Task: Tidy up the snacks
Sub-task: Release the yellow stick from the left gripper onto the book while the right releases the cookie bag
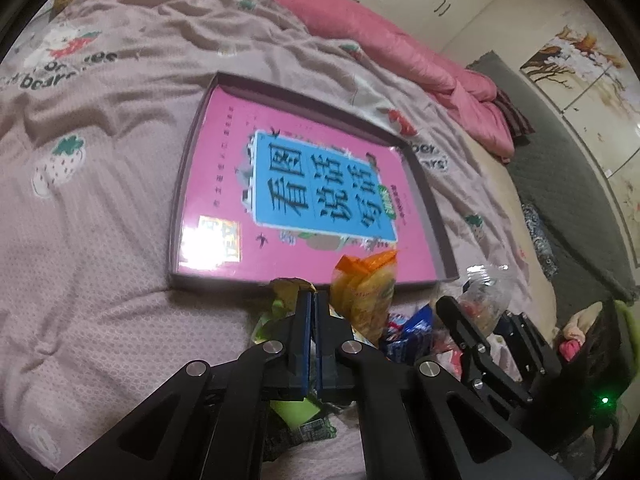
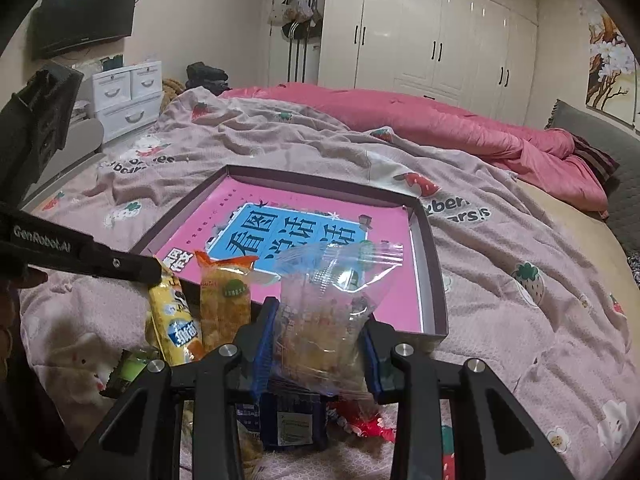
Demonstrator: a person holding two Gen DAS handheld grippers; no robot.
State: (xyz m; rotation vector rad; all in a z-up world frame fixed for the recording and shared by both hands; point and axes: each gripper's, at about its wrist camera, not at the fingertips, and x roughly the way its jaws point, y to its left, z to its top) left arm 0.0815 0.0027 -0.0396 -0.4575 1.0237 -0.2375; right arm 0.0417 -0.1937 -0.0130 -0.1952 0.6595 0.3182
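Note:
A shallow box tray [image 1: 430,208] [image 2: 434,264] with a pink and blue printed bottom lies on the bed. My left gripper [image 1: 313,296] is shut on the top edge of a yellow snack packet [image 1: 286,288] [image 2: 176,320], just before the tray's near rim. An orange-topped bag of yellow snacks [image 1: 362,296] [image 2: 224,300] stands beside it. My right gripper [image 2: 320,320] holds a clear zip bag of snacks [image 2: 324,320] [image 1: 486,296] between its blue pads [image 2: 264,344]. More packets [image 2: 292,420] lie in a heap below.
The bed has a wrinkled grey-pink strawberry blanket [image 2: 500,272] and a pink quilt [image 2: 460,128] at the far side. A grey headboard [image 2: 608,152], white wardrobes [image 2: 440,40] and white drawers [image 2: 128,96] stand around the bed.

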